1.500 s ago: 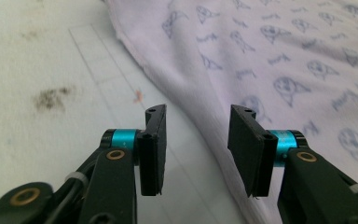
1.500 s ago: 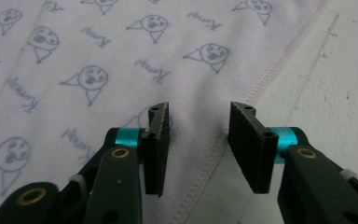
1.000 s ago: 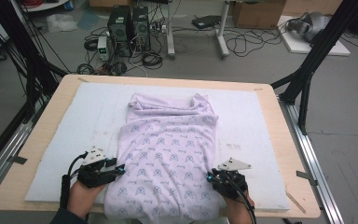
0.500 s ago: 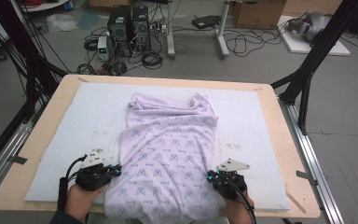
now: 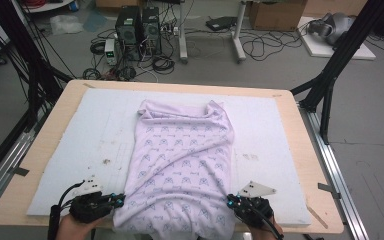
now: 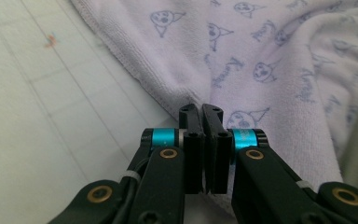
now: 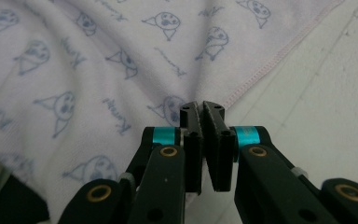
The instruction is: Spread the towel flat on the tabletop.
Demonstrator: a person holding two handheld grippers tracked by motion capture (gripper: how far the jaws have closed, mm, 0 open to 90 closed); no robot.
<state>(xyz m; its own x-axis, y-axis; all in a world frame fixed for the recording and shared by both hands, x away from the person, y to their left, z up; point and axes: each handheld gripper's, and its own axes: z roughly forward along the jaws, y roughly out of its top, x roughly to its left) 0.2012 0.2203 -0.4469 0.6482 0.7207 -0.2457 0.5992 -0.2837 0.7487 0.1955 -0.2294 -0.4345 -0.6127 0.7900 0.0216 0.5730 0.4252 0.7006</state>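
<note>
towels: one (image 5: 182, 165), lilac, printed, its near edge between the fingers;
grippers: two, left gripper (image 5: 116, 201) and right gripper (image 5: 231, 201);
white mats: one (image 5: 80, 145);
tabletops: one (image 5: 305, 150);
computer towers on the floor: two (image 5: 140, 27)

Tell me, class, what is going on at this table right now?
A person holds a gripper in each hand at the near edge of a padded table. The left gripper and the right gripper are each shut on a side edge of a lilac printed towel. The towel lies lengthwise down the middle, its far end bunched and its near end hanging over the table's edge.
</note>
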